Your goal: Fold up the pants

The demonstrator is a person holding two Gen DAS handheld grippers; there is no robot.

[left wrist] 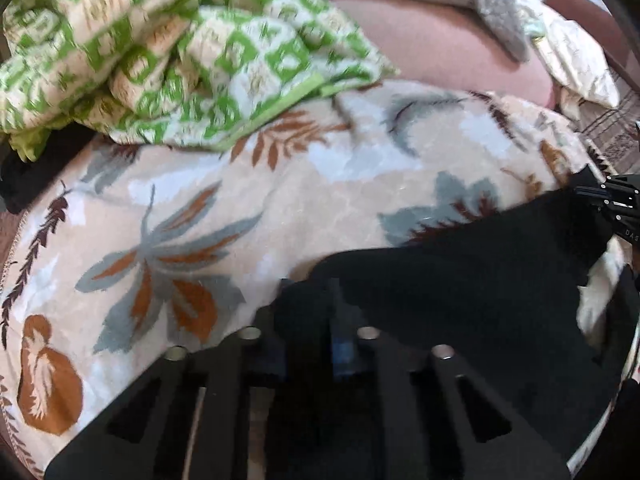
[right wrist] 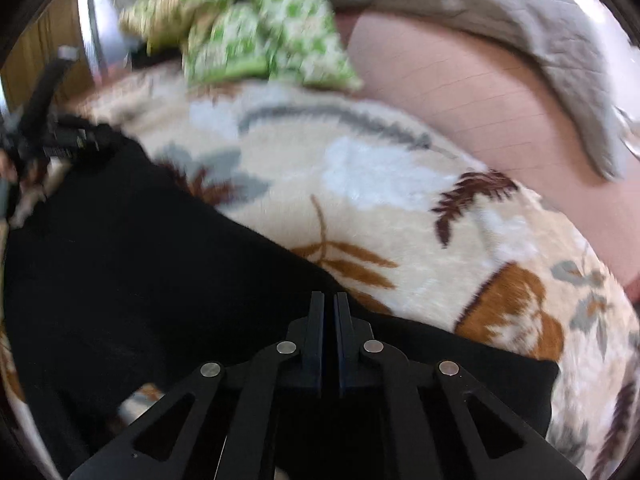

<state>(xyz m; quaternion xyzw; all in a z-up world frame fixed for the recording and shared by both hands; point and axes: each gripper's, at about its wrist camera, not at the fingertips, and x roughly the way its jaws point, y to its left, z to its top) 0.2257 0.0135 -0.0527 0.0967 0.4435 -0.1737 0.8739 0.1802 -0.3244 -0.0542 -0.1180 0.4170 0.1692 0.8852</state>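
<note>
Black pants (left wrist: 460,280) lie on a cream leaf-print blanket (left wrist: 280,200). In the left wrist view my left gripper (left wrist: 310,292) is shut on a bunched edge of the pants, which wraps over its fingertips. My right gripper (left wrist: 592,196) shows at the right edge, pinching another corner of the pants. In the right wrist view the pants (right wrist: 140,260) spread to the left, and my right gripper (right wrist: 329,300) has its jaws pressed together over the black fabric. My left gripper (right wrist: 86,138) shows at the far left, holding the far corner.
A crumpled green-and-white checked cloth (left wrist: 180,48) lies at the back of the blanket. A pink sheet (right wrist: 480,92) and a grey quilted cover (right wrist: 520,12) lie behind. A patterned rug (left wrist: 616,128) shows at the right.
</note>
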